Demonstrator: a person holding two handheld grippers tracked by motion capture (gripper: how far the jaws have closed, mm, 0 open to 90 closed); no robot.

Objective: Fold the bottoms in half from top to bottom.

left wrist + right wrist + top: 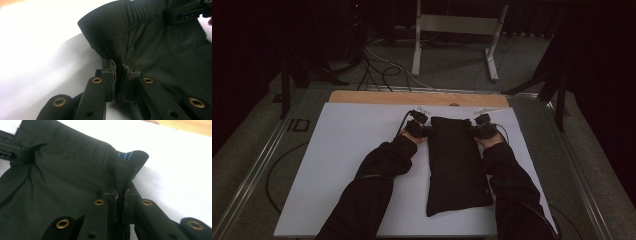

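Two claws pinch woven black garment point(458, 165) | left claw point(119, 71) | right claw point(121, 195) | white board point(347, 150)

"ID" in dark letters point(298, 125), readable on the grey floor strip just left of the white desk point(342, 165). Blue stripes on the black garment point(125, 155), no letters legible.

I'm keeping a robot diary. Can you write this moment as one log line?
left gripper: shut on black garment | right gripper: shut on black garment | garment: lying lengthwise on white board, far corners pinched
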